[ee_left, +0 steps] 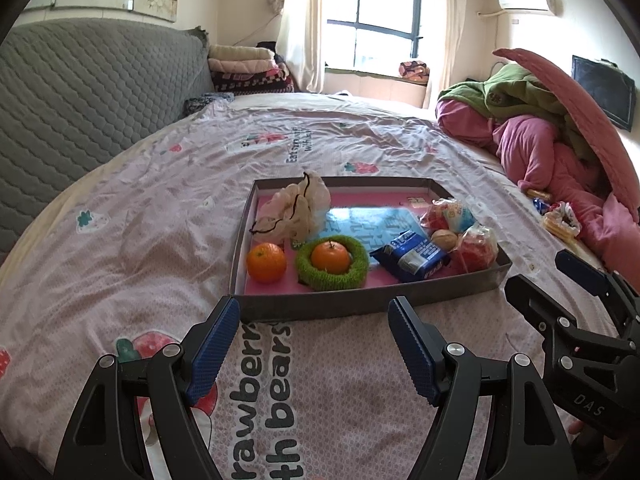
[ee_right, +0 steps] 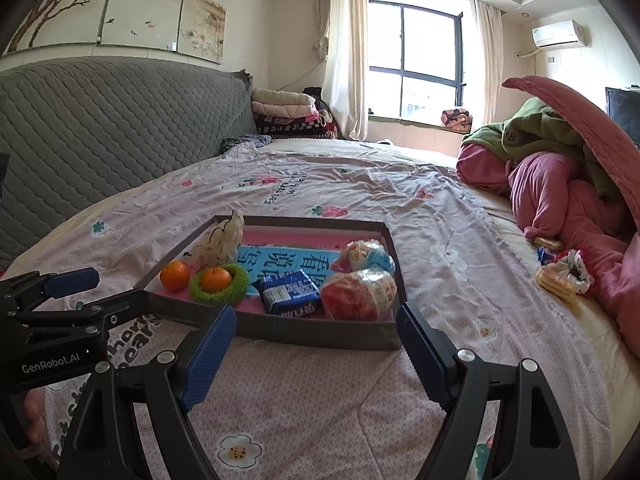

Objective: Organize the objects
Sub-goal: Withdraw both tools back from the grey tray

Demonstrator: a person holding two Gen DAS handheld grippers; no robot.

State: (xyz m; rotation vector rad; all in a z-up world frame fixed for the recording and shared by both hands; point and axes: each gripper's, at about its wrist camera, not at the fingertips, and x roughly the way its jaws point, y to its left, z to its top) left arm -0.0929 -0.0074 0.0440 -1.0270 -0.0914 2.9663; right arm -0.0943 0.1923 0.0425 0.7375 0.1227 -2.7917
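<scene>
1. Left gripper (ee_left: 314, 312) fills the bottom of its frame, jaws spread wide and holding nothing, tips just short of the tray's near wall.
2. Right gripper (ee_right: 316, 318) sits the same way low in its frame, wide apart and empty, near the tray's front edge.
3. Centre frame, the tray (ee_left: 360, 304) lies on a pink printed bedsheet (ee_left: 132, 264). It holds a loose orange (ee_left: 266, 262) at lower left and a second orange (ee_left: 330, 257) nested inside a green ring (ee_left: 310, 274).
4. Also in it: a crumpled white bag (ee_left: 294, 210) toward the back left, a blue packet (ee_left: 412, 256) and wrapped snacks (ee_left: 476, 246) at the right.
5. More snacks (ee_right: 560, 274) lie on the sheet at the right, well apart from the tray, beside a heap of pink bedding (ee_right: 560, 196).
6. Upper frame shows a grey headboard (ee_right: 100, 120) at left, a curtained window (ee_right: 420, 52) in the middle, and an air conditioner (ee_right: 558, 32) at upper right.
</scene>
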